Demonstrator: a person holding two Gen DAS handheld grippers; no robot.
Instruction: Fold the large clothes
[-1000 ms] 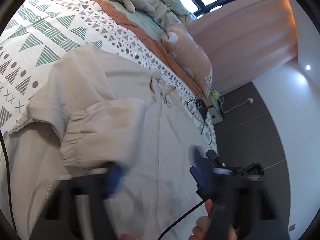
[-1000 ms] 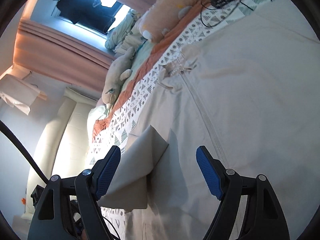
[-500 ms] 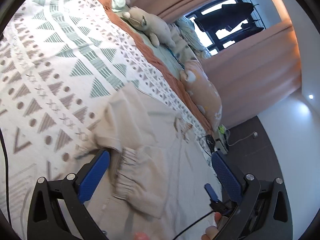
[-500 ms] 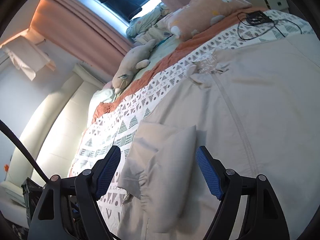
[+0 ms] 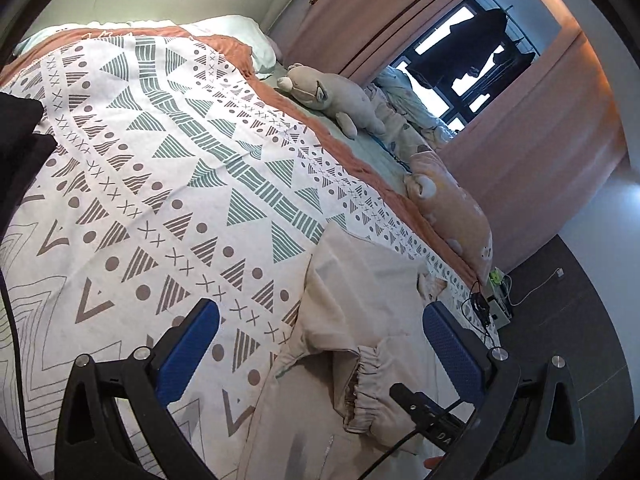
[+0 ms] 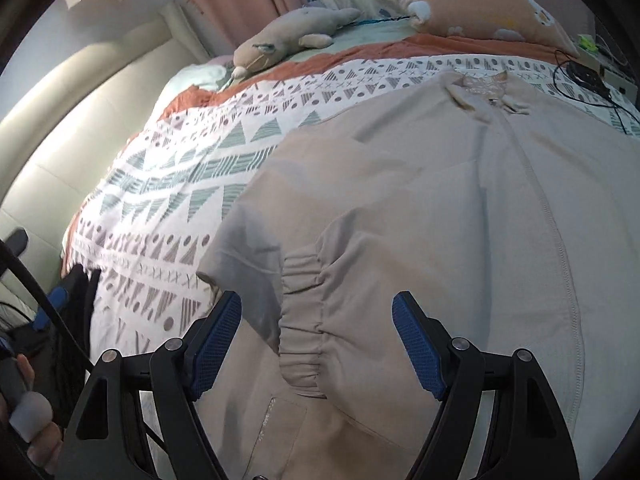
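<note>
Right claw (image 6: 316, 336): spread wide, holding nothing, poised over the elastic cuff (image 6: 300, 320) of the folded-in sleeve. Left claw (image 5: 320, 344): spread wide, holding nothing, above the jacket's edge. The beige jacket (image 6: 460, 208) lies flat on the patterned bedspread (image 5: 160, 168), zipper up.

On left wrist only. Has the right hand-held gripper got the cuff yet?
Observer: No. The right hand-held gripper is open, jaws either side of the elastic cuff, nothing clamped.
Operator: Where is the cuff versus the zipper?
Observer: The sleeve is folded across the jacket front; the cuff lies short of the zipper line.
Operator: Past the zipper?
Observer: The fabric lies flat up to the frame edge.
</note>
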